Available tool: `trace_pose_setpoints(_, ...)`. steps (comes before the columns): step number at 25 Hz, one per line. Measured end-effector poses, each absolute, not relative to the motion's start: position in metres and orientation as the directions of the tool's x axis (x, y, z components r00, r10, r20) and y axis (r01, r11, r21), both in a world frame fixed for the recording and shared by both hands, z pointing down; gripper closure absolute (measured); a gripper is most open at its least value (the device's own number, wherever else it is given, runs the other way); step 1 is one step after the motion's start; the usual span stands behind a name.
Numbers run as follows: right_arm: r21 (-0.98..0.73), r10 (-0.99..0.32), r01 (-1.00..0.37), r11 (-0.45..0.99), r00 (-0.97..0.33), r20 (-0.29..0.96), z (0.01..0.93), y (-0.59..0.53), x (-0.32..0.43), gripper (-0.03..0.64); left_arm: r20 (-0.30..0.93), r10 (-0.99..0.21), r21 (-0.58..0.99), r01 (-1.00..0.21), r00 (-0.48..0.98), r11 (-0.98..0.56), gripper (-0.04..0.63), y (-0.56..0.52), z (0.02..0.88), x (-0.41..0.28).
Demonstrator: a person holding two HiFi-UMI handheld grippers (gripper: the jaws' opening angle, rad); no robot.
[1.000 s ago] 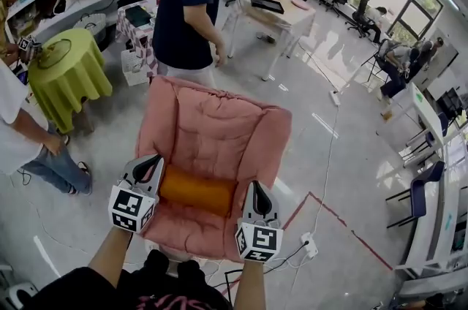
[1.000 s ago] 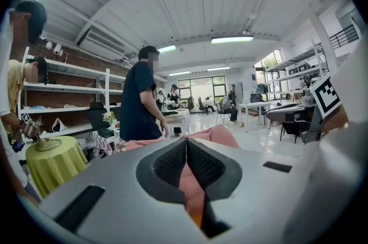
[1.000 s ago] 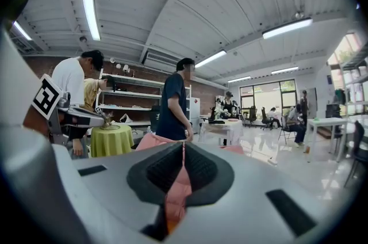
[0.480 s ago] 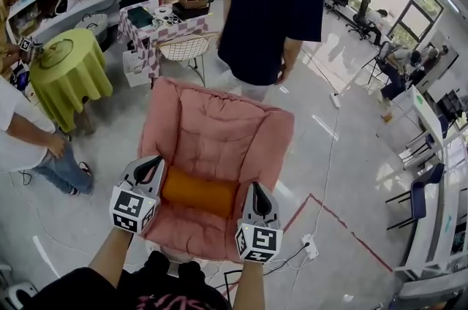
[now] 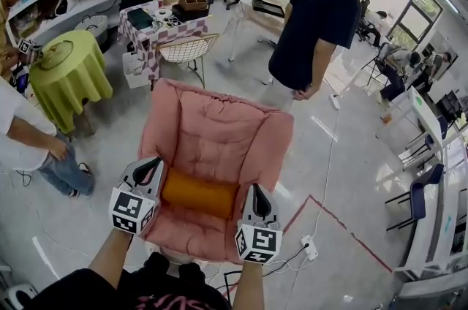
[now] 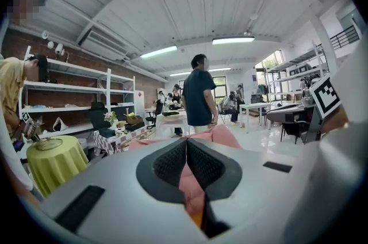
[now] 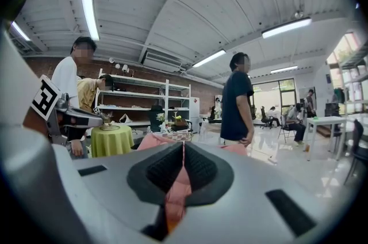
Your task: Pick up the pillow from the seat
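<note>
Pillow is lying on the seat in the head view, directly between the left gripper and right gripper, which are hanging at its two ends, probably lining up a two-sided lift. In the left gripper view, the jaws are pressing together on nothing, with an orange sliver peeking just below. In the right gripper view, the jaws are likewise meeting empty.

Ends of orange pillow hidden behind left gripper and right gripper, only an orange sliver below the jaws in each gripper view, person in white shirt cut off at left edge
</note>
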State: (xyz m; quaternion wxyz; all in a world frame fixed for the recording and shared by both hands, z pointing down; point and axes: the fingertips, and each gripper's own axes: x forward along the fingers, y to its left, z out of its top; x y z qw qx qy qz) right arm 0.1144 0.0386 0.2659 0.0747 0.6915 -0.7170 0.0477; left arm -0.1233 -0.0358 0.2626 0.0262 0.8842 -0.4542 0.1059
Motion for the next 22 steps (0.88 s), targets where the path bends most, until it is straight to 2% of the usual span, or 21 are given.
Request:
trace_pose_setpoints(9, 0.028, -0.977, -0.999, 0.035, -0.029, 0.210, 0.287, 0.030, 0.119, 0.595, 0.264, -0.783, -0.026, -0.807, 0.563, -0.590, 0.586, -0.045, 0.290, -0.120)
trace_pose_setpoints(22, -0.005, -0.938, -0.997, 0.076, -0.073, 0.338, 0.354, 0.005, 0.124, 0.594, 0.418, -0.705, 0.050, -0.789, 0.573, -0.612, 0.583, -0.060, 0.371, -0.109)
